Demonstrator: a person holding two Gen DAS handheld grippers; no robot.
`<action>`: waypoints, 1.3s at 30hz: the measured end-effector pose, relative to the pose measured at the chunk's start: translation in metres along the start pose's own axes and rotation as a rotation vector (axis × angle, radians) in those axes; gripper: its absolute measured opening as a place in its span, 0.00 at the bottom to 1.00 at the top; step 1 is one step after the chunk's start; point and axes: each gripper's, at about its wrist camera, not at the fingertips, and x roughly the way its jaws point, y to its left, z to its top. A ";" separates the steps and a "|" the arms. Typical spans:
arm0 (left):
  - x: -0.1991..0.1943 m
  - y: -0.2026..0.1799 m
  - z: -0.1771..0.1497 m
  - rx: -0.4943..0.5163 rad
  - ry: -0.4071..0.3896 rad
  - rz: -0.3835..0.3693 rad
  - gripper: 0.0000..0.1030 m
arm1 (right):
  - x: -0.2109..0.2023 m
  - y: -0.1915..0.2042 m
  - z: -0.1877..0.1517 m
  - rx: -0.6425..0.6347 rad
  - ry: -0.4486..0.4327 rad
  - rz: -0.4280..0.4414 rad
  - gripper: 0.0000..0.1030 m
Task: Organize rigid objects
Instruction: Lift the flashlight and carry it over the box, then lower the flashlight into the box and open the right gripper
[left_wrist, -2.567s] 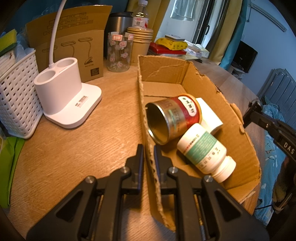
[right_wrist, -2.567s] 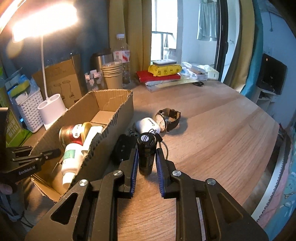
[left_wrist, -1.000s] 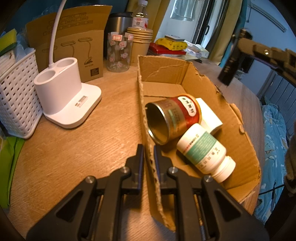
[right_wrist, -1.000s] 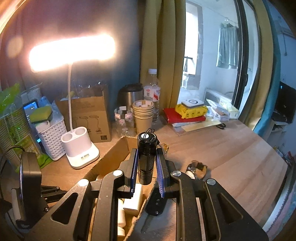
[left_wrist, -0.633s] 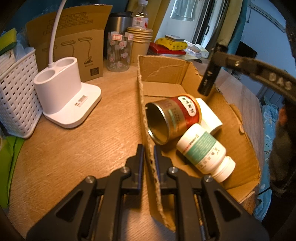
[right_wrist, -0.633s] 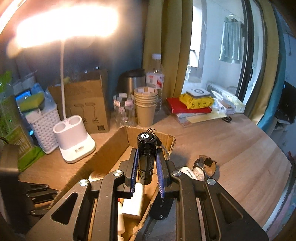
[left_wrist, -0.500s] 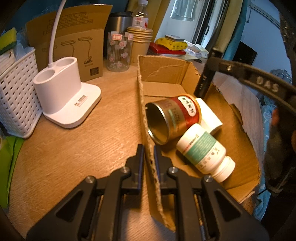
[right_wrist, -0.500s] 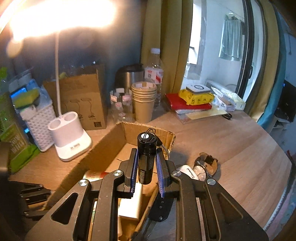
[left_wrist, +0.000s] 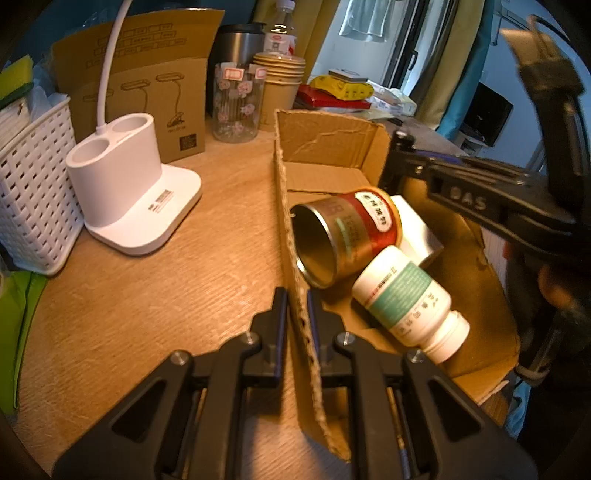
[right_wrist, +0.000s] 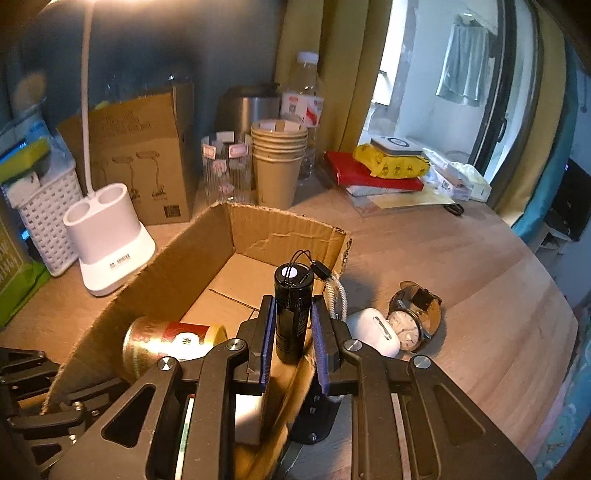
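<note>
Cardboard box (right_wrist: 207, 258), open-topped, torn rims, on wooden counter (right_wrist: 461, 288); left tool (left_wrist: 295, 314) clenched on the box's near side wall, one finger outside, one inside; right tool (right_wrist: 293, 332) grasping a black flashlight (right_wrist: 293, 310) upright between blue pads, cord loop trailing to the right, held above the box's right wall at the near end; inside the box, near end crowded: red-and-gold tin (left_wrist: 343, 232) on its side, white pill bottle (left_wrist: 406, 302) lying against it, white box (left_wrist: 417, 232) behind both; far end of the box floor bare; on the counter just right of the box: white case (right_wrist: 373, 328) touching a wristwatch (right_wrist: 413, 317), open wood beyond them; left of the box: white lamp base (left_wrist: 129, 192), white basket (left_wrist: 33, 195) beside it.
</note>
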 end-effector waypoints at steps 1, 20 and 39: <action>0.000 0.000 0.000 0.000 0.000 0.001 0.12 | 0.002 0.001 0.001 -0.006 -0.005 -0.004 0.20; 0.000 0.002 0.001 -0.007 0.002 -0.012 0.12 | 0.017 0.001 0.013 -0.004 0.019 0.055 0.38; -0.004 0.002 -0.001 0.006 -0.012 0.001 0.12 | -0.042 -0.042 0.007 0.114 -0.106 0.049 0.60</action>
